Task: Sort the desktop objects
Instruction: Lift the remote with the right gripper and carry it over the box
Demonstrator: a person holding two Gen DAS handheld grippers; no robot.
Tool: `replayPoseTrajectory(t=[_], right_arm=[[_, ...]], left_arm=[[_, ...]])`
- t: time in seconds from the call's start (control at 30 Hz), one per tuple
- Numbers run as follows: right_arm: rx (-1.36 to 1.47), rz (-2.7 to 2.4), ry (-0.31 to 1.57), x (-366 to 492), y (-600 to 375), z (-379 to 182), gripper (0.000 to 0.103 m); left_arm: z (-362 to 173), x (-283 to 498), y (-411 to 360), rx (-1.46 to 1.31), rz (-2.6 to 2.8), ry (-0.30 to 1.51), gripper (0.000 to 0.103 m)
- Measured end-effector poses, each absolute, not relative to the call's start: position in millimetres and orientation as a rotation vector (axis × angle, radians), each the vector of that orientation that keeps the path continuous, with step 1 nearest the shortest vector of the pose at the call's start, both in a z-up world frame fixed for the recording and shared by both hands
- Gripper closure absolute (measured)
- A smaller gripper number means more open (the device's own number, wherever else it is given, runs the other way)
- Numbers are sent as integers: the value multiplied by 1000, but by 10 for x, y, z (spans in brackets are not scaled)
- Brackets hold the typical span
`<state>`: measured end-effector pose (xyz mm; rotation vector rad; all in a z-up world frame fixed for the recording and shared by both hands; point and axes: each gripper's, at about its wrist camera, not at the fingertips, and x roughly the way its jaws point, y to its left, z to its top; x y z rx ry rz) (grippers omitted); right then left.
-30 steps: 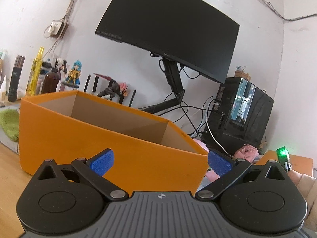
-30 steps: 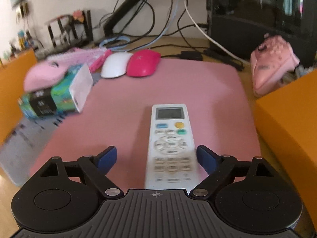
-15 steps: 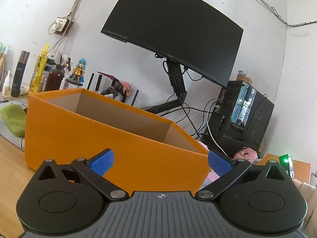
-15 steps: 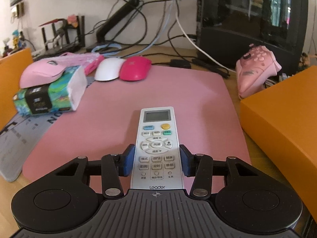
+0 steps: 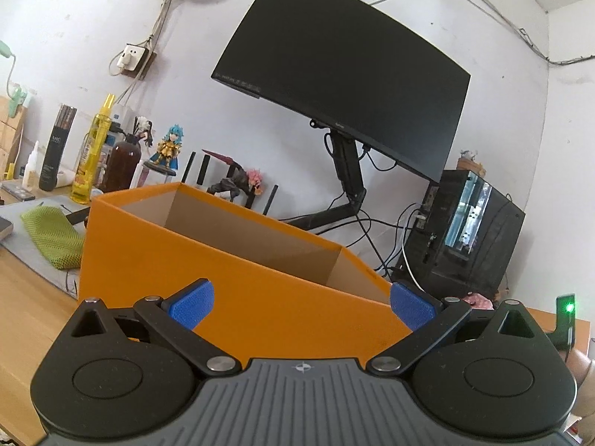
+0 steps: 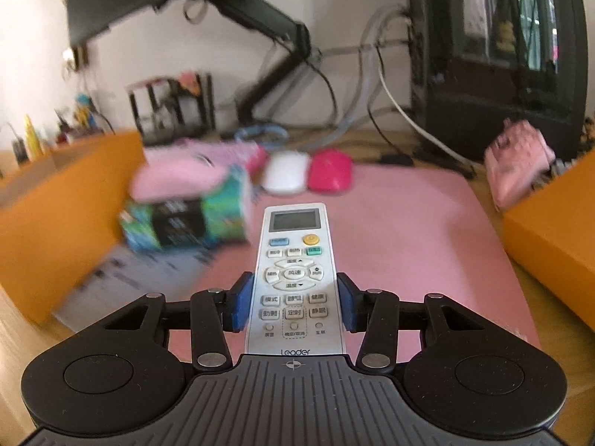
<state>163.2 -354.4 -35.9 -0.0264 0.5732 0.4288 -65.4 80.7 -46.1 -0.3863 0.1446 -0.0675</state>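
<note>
In our right claw (image 6: 293, 306) we hold the white remote control (image 6: 293, 278): both blue pads press against its long sides near the lower buttons, and its screen end points away from us over the pink mat (image 6: 409, 245). The surroundings in this view are blurred. To the left of the remote a green and black tissue pack (image 6: 186, 223) lies with a pale pink mouse (image 6: 174, 180) on top of it; farther back a white mouse (image 6: 285, 176) and a magenta mouse (image 6: 331, 174) sit side by side, touching. A pink game controller (image 6: 518, 161) rests near the dark computer case (image 6: 494, 55), and an orange box lid (image 6: 554, 230) stands at the right edge of the mat. Our left claw (image 5: 301, 304) has its pads wide apart with nothing between them, facing the open orange box (image 5: 238, 282) on the desk (image 5: 26, 319), below the black monitor (image 5: 346, 81).
</note>
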Motion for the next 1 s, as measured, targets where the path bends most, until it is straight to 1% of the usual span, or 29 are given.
replayPoseTrajectory(t=[0.2,0.33,0.53,0.7,0.83,1.0], right_arm=[[-42,553,456,1349,-3135,223,53],[-90,661,401,1153,-2698,589,53],[-183,781,399,1160,-1859,816,53],[-264,839,488,1275,-1152,776,53],[-368,843,619,1429,-601,612,53],[-461,817,797,1617,-228,333,53]], left_arm=[[-423,-710,823,-370,-55,119,0],[-419,-749,863,-368,-20,109,0],[-385,-871,1001,-364,59,83,0],[-372,-969,1178,-377,119,67,0],[-375,-1007,1295,-394,146,65,0],[-376,-1078,1386,-392,167,42,0]])
